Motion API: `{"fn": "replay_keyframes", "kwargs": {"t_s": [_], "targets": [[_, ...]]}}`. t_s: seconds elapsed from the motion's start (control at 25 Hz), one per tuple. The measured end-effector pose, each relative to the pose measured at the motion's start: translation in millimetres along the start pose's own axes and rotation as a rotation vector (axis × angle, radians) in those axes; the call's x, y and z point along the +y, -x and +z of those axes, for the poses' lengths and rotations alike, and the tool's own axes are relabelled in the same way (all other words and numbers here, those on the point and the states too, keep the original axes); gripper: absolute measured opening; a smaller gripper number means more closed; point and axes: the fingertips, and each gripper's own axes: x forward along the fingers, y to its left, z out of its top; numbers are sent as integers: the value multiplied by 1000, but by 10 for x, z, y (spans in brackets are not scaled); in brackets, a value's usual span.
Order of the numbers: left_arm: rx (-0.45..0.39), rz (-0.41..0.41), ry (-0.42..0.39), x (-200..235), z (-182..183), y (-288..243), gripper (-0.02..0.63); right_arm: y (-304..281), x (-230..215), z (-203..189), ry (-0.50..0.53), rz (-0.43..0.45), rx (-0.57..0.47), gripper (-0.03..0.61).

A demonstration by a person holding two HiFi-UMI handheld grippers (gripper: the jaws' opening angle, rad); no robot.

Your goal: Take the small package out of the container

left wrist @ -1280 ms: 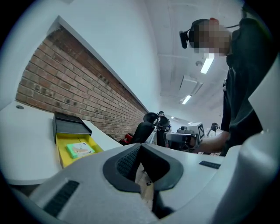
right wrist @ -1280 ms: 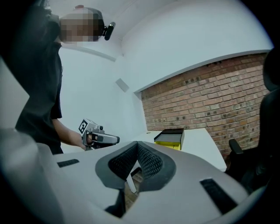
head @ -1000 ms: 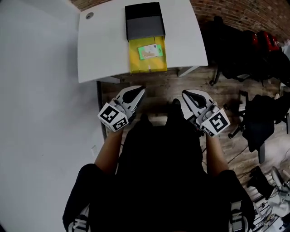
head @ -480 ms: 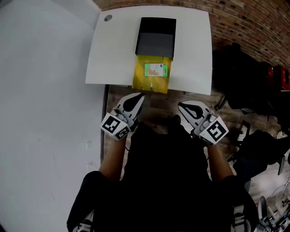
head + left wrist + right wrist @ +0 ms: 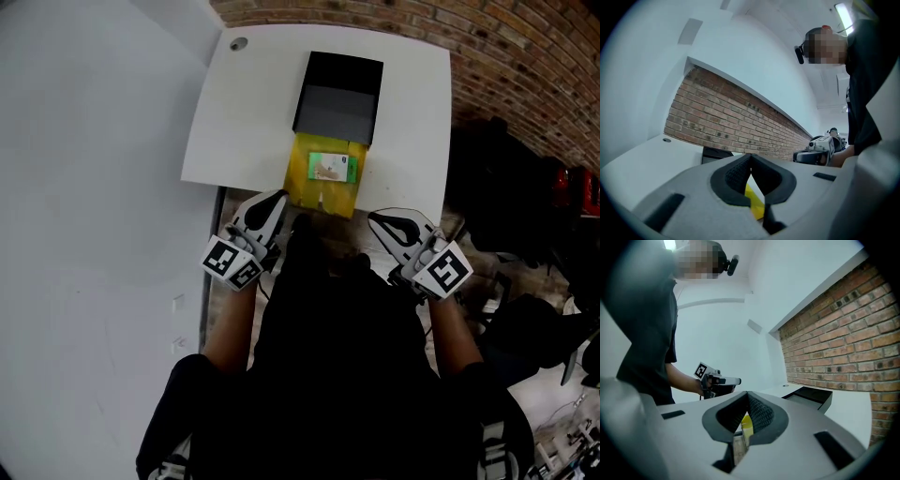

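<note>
Small green package [image 5: 333, 167] lies flat inside the open yellow container [image 5: 306, 192], which sits at the near edge of the white bench [image 5: 244, 112], just beside a black rectangular box [image 5: 339, 89]. Left gripper [image 5: 277, 197] and right gripper [image 5: 377, 218] hover near this edge, both closed and holding nothing.

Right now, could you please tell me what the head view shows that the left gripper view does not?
Only the head view shows the small green package lying in the yellow container. Only the left gripper view shows a ceiling light and, up close, the left gripper with its jaws shut together, gripping nothing. Both show the white table, the black box, the brick wall, the right gripper and some yellow of the container.
</note>
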Motion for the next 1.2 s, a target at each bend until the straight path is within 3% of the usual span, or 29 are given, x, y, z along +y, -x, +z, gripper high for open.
{"fn": "replay_keyframes", "kwargs": {"t_s": [0.28, 0.64, 1.0, 1.2], "targets": [[-5, -63, 48, 849, 138, -93, 15, -748, -203, 88, 6, -60, 60, 6], [36, -203, 120, 1642, 285, -254, 15, -1507, -570, 236, 12, -188, 168, 6], [108, -408, 131, 1851, 165, -480, 15, -1690, -859, 223, 17, -372, 219, 7], [185, -481, 158, 1901, -47, -660, 15, -1662, -890, -62, 70, -412, 382, 8]]}}
